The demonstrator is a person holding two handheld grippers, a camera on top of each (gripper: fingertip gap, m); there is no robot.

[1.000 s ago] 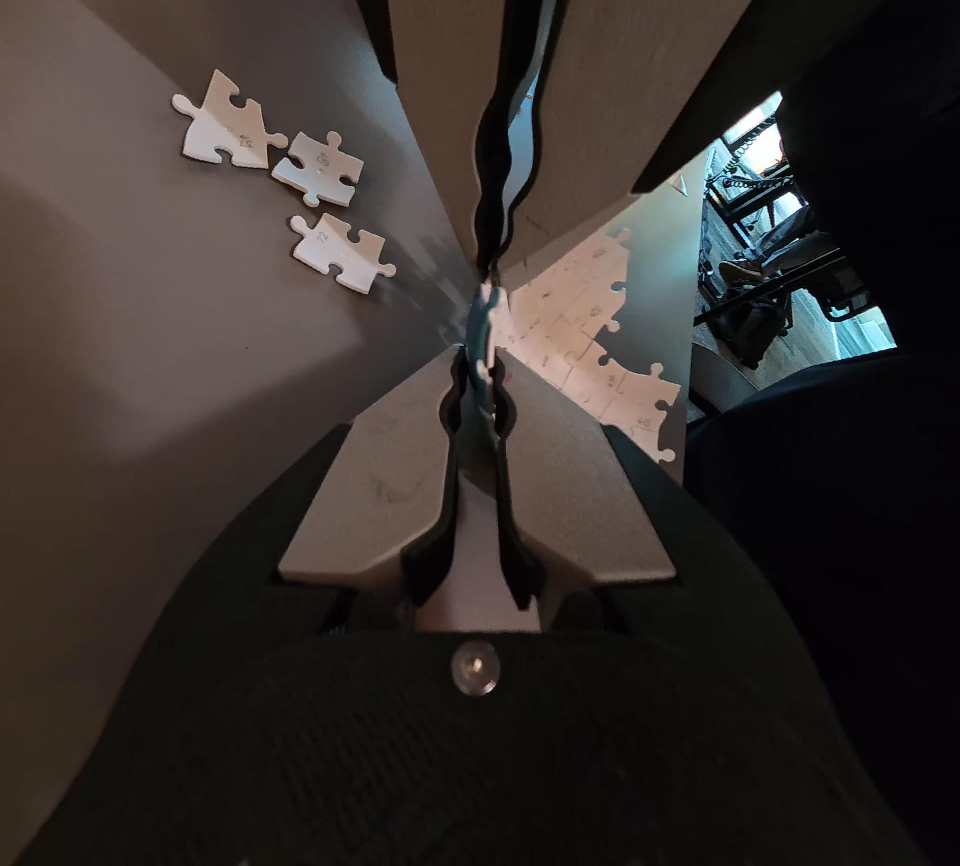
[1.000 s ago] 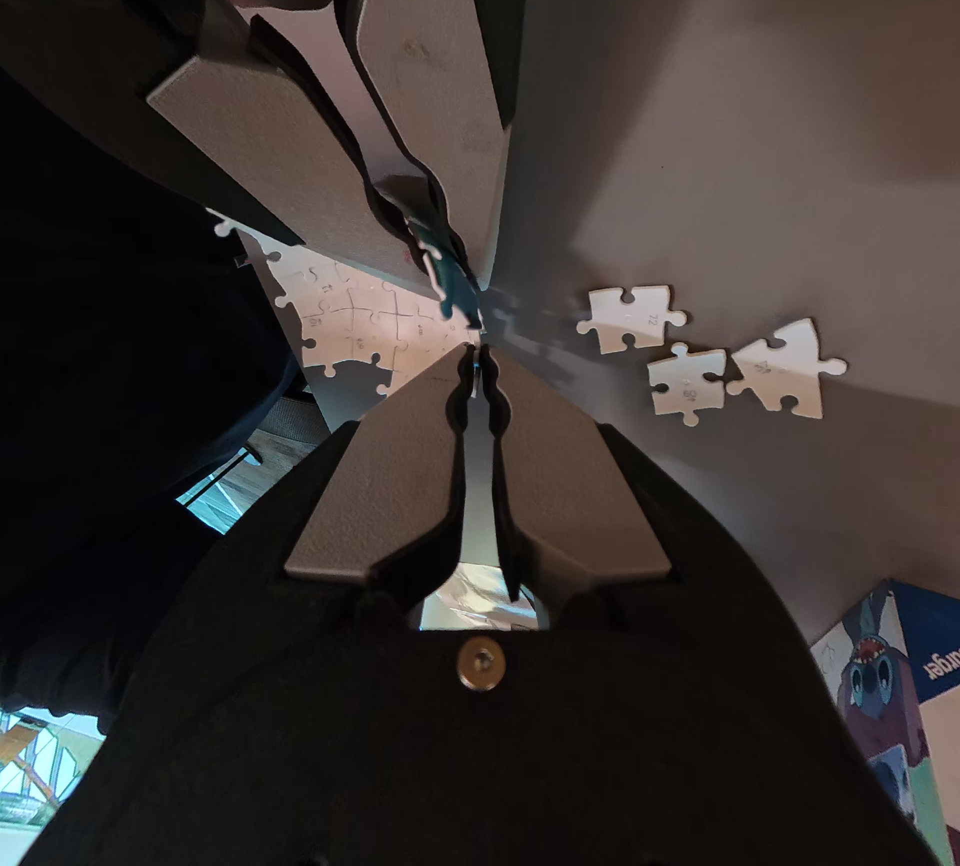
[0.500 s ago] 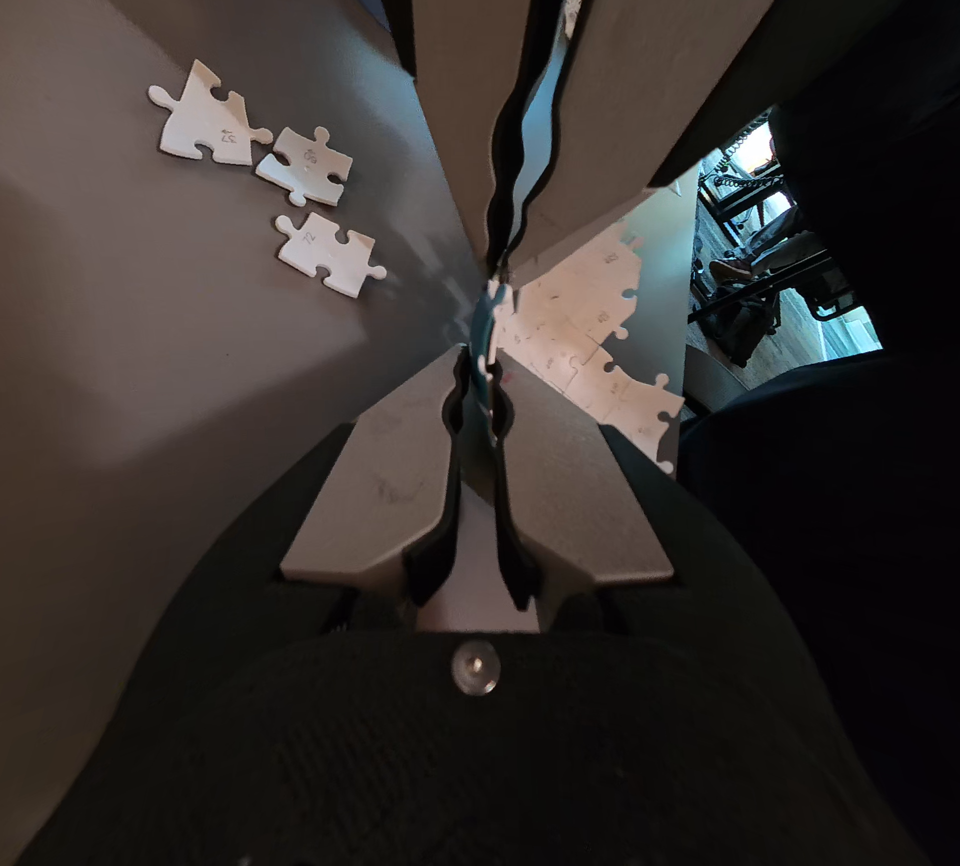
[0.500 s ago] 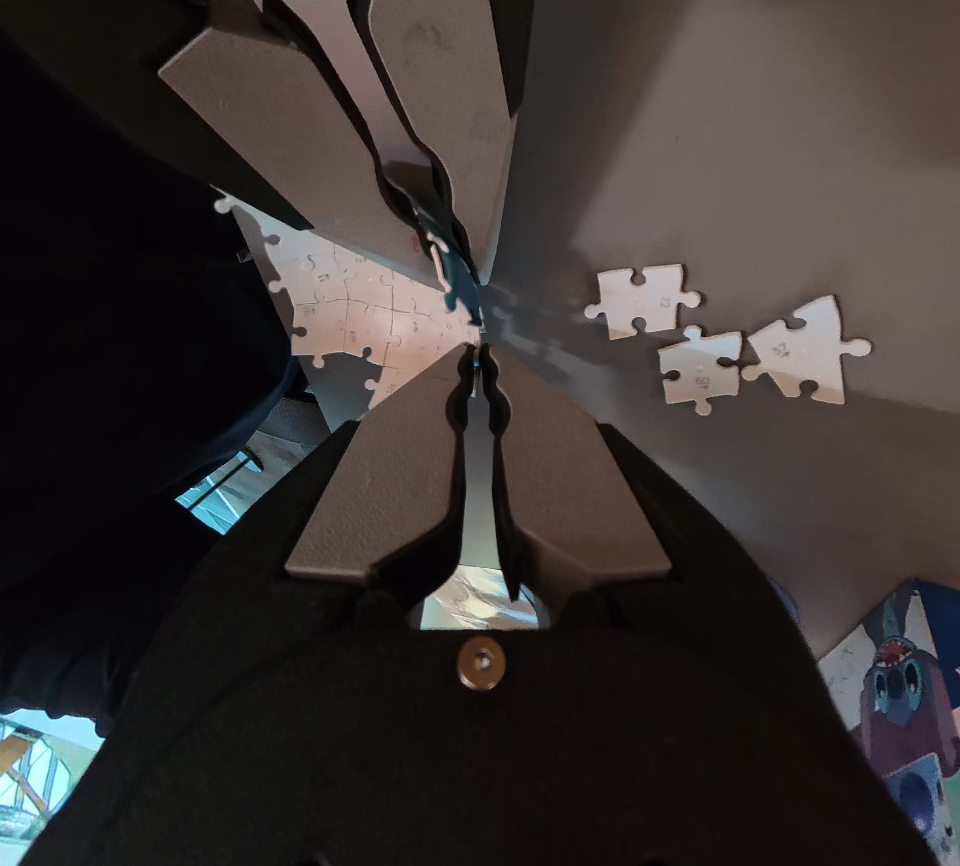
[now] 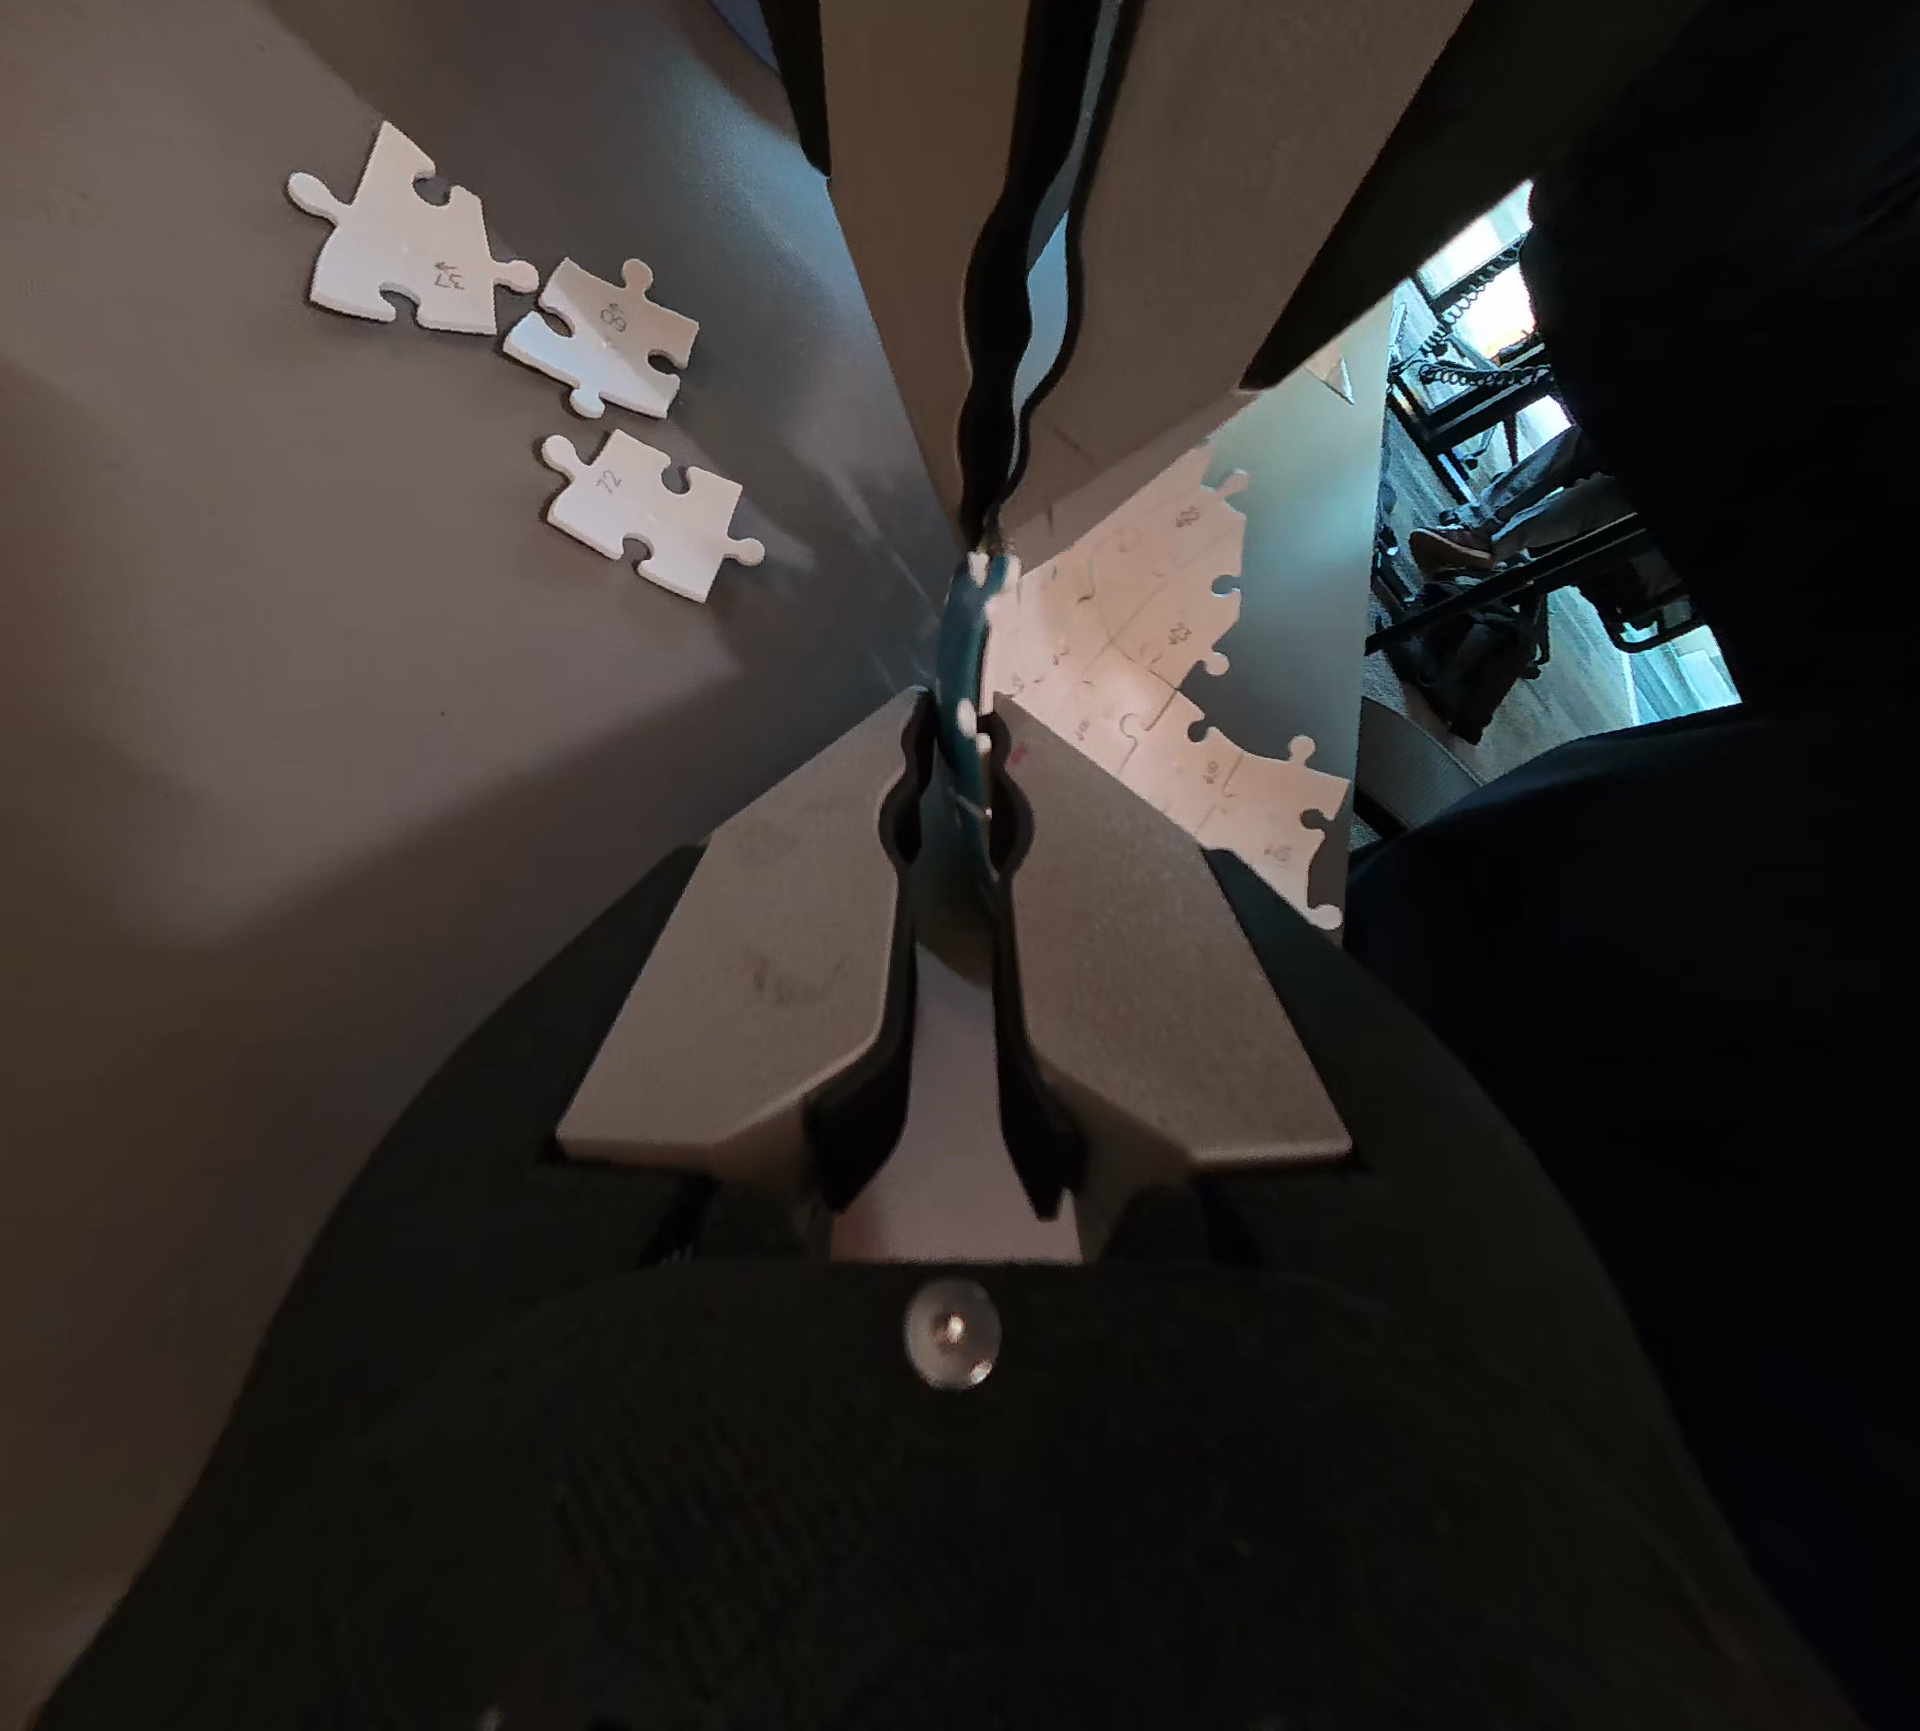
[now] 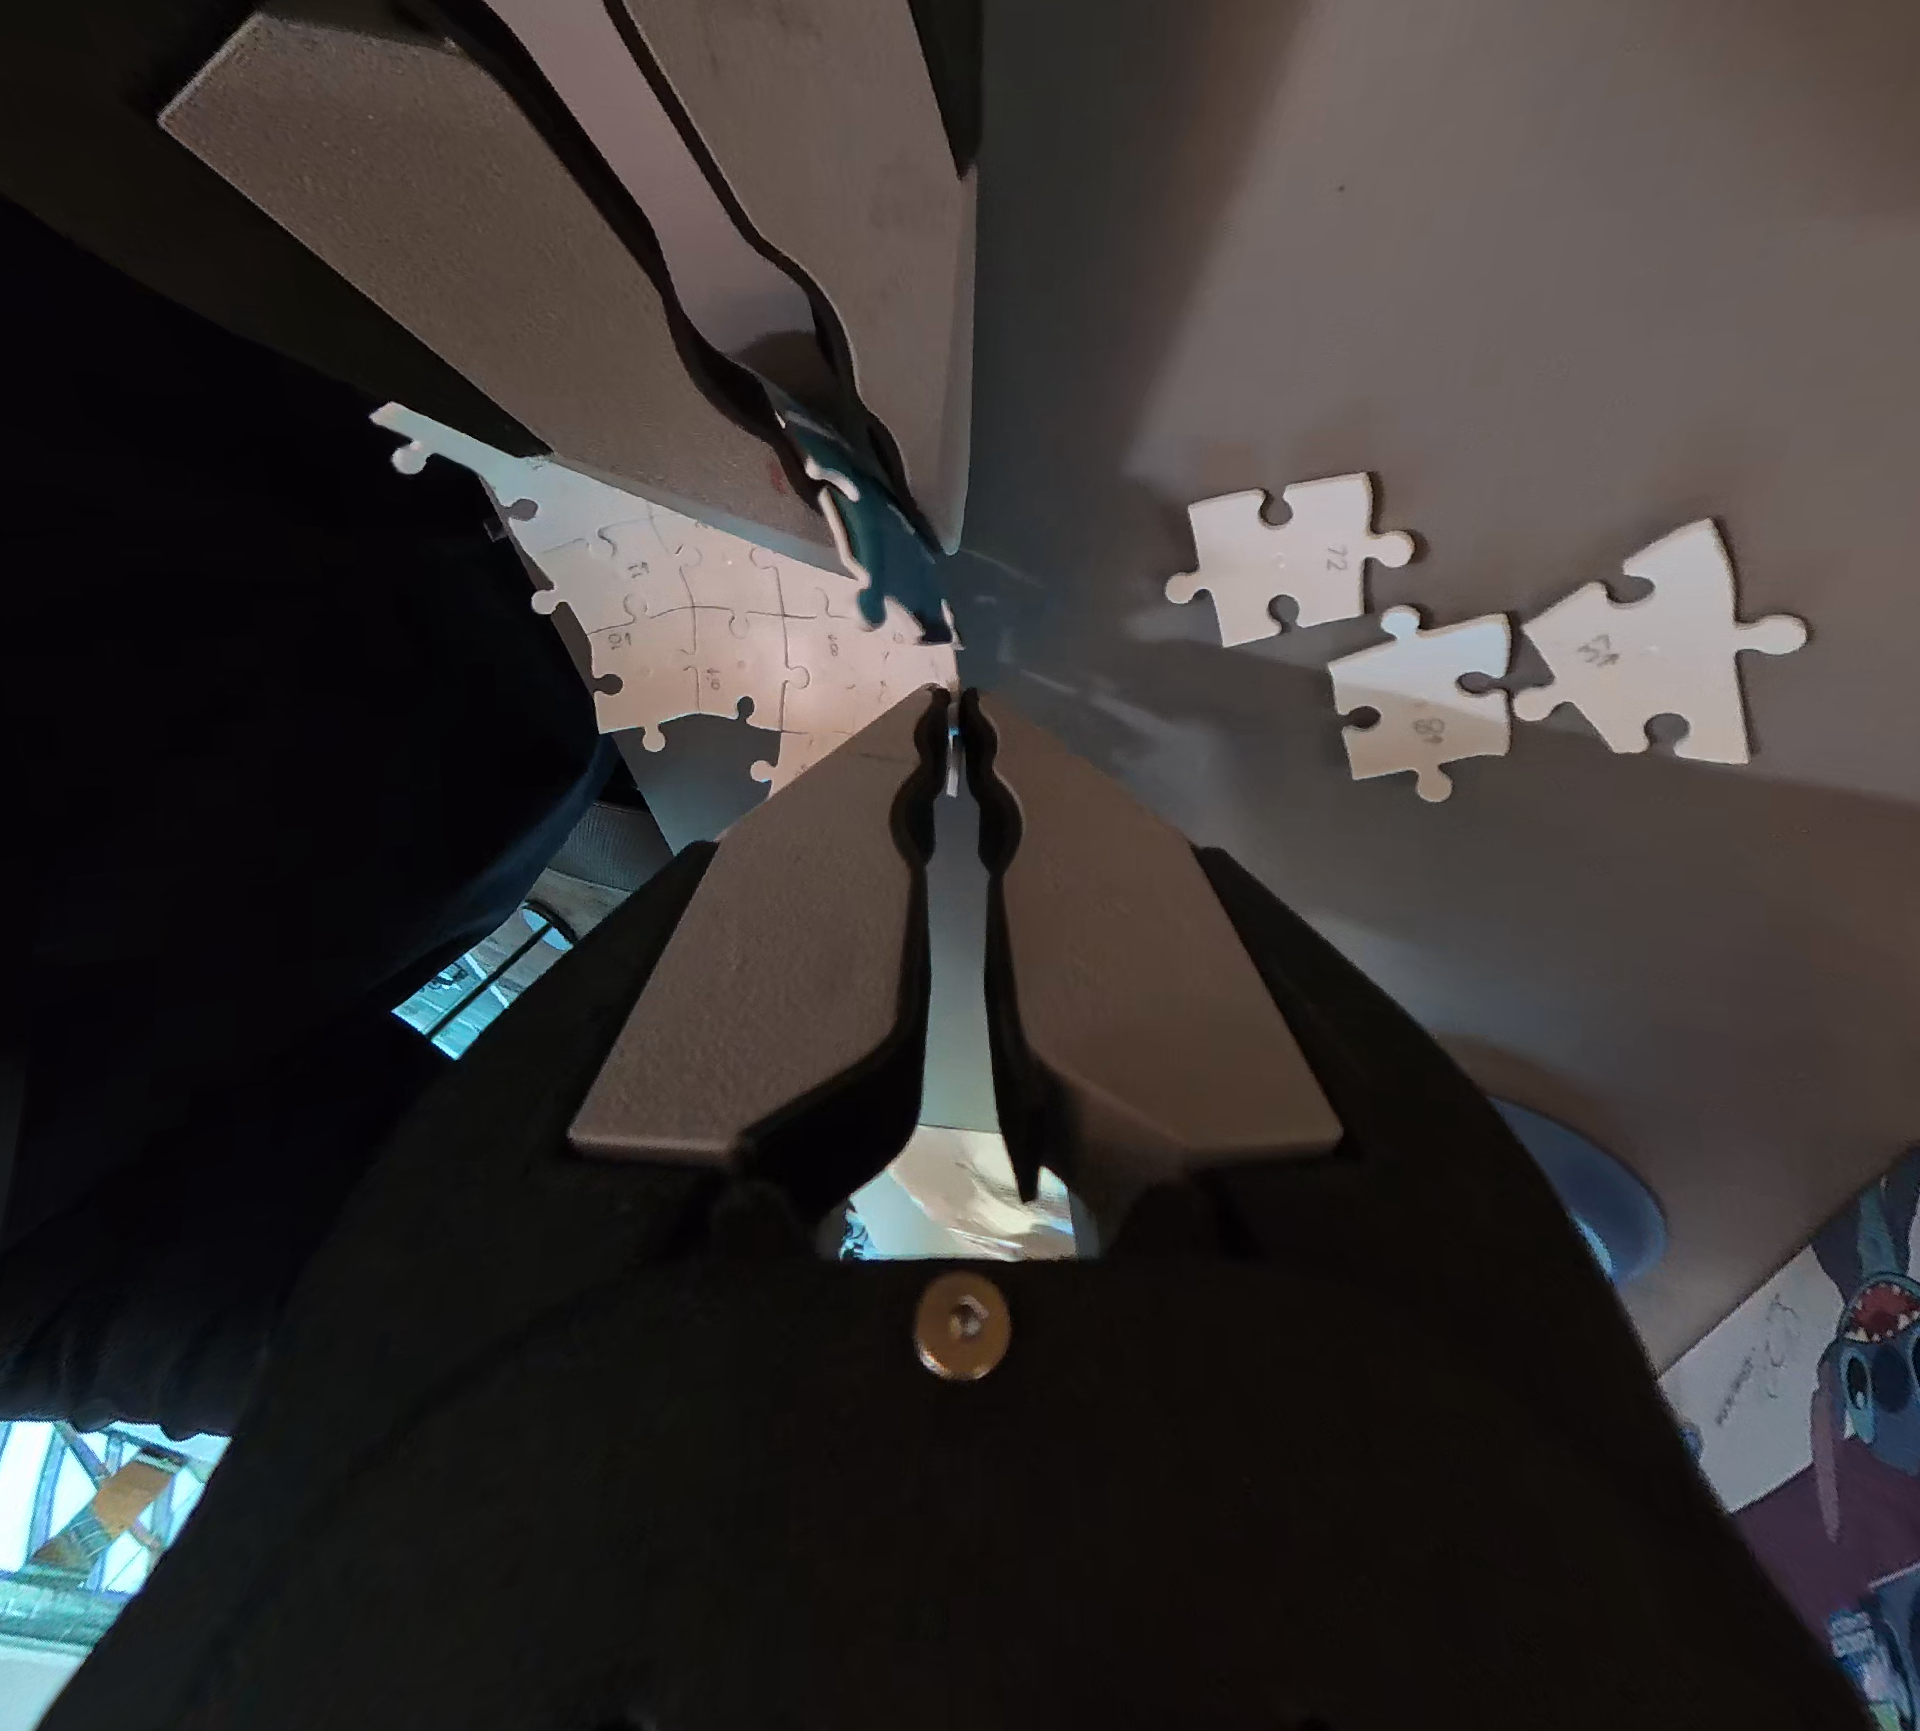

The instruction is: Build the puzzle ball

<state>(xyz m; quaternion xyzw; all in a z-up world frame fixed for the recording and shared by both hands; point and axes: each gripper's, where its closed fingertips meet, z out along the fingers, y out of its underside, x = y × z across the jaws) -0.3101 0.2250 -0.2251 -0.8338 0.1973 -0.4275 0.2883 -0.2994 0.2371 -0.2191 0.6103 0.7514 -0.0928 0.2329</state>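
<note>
Wrist cameras facing, close, sharing table point(image 5: 312, 746)

White loose pieces point(image 5: 644, 509) (teal held piece point(image 5: 961, 642)), grey table point(image 5: 260, 746)

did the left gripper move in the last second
Yes, slightly: the three loose pieces slid left in its view, so the left gripper shifted or turned right, away from them.

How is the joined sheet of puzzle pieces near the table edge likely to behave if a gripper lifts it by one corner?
The joined sheet would probably sag or come apart, being held only by interlocking tabs along visible seams. It looks thin and light, like the loose pieces beside it. Lying nearly flat on the table, its edge may be hard to get under.
</note>
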